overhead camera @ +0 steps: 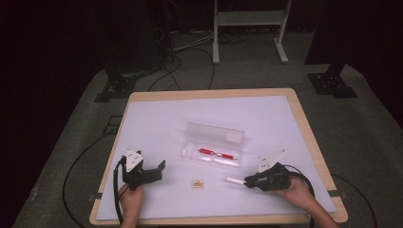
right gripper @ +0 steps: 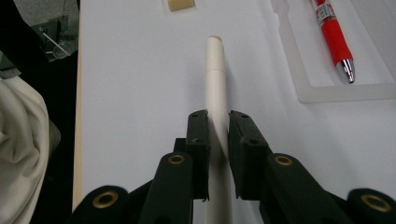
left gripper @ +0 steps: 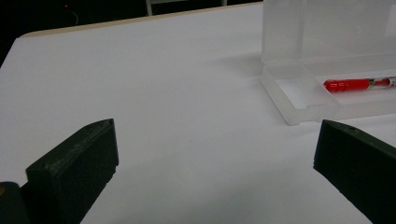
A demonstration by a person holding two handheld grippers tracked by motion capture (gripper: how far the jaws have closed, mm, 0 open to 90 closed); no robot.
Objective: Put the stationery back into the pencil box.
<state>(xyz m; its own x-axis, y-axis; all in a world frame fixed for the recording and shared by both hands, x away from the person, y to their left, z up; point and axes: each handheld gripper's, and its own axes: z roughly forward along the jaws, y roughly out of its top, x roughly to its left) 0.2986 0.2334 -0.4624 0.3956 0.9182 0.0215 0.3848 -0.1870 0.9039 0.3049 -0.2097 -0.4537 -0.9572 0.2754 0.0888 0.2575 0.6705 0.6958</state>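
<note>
A clear plastic pen case lies open at the table's middle, its lid standing up behind. A red pen lies in the tray. Near the front right, my right gripper is shut on a white pen that lies flat on the white mat and sticks out to the left. At the front left, my left gripper stands wide open over bare mat with nothing between its jaws, left of the case.
A small beige eraser-like block sits between the two grippers near the front edge. The white mat covers a wooden table. On the floor beyond are cables, a white stand's legs and dark bases.
</note>
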